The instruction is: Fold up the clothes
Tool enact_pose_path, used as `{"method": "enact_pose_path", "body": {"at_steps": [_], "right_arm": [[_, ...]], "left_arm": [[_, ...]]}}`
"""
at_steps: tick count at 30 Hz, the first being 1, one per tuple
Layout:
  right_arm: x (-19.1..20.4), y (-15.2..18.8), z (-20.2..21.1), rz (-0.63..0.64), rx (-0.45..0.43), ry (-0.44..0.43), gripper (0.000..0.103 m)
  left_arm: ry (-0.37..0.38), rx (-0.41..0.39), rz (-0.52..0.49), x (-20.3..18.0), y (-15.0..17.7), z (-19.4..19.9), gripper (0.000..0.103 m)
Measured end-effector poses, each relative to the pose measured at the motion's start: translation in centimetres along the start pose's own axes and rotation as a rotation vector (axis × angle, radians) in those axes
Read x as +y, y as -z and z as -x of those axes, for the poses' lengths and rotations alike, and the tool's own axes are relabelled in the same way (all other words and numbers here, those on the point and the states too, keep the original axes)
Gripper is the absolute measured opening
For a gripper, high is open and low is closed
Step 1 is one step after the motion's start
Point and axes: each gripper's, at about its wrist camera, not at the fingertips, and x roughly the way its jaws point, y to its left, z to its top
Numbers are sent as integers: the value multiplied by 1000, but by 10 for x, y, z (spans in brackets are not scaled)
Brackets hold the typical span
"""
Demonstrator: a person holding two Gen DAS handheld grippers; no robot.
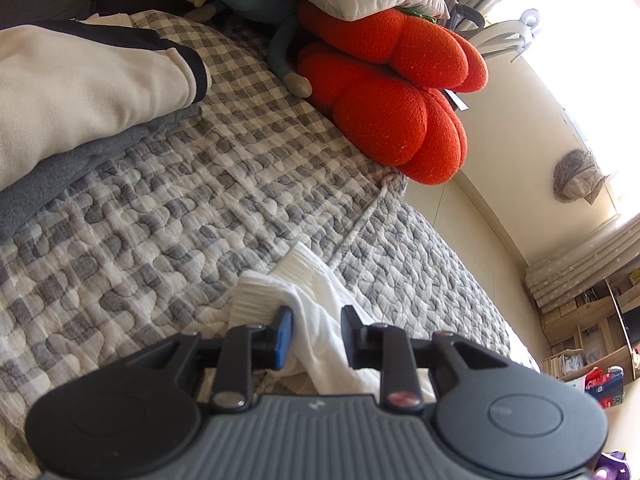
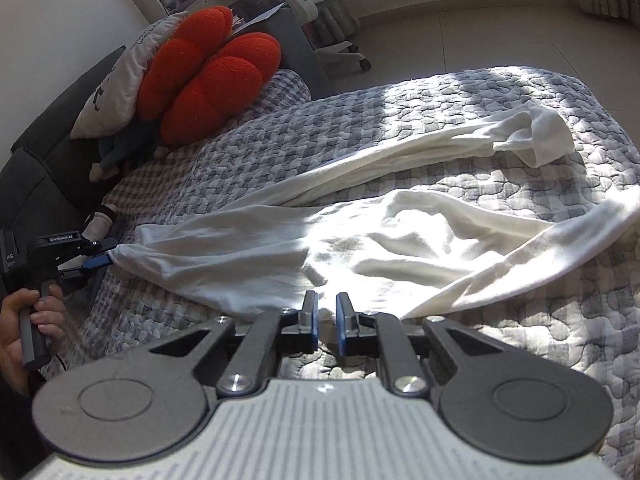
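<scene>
The left gripper is angled downward, jaws apart around the white garment; the right gripper is tilted down, jaws slightly parted, nothing gripped between them.

1. L gripper, black two-finger w/ blue pads: jaws parted, a visible gap btwn the pads; white cloth lies in the gap, pads not pressing on it. Pointed down at an angle.
2. Seen from R wrist cam, the L gripper sits far left, fingertips at the cloth's edge; person's left hand wraps its black handle.
3. R gripper, same black build, blue pads: jaws slightly apart, narrow gap, nothing clamped. Angled down.
</scene>
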Motion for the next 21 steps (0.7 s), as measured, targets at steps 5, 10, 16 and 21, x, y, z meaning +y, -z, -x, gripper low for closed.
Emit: {"method": "enact_pose_path", "body": {"at_steps": [5, 10, 16, 21], "right_arm": [[8, 8, -21, 32, 100, -8, 16], [12, 7, -38, 38, 121, 16, 53], [11, -3, -50, -12, 59, 40, 45], [13, -10, -43, -7, -20, 73, 7]], "left_arm": [[0, -12, -7, -1, -1, 1, 26], [-2, -10, -12, -2, 0, 1, 26], [-3, -10, -14, -1, 0, 1, 26], [3, -9, -12, -1, -1, 1, 26]]}}
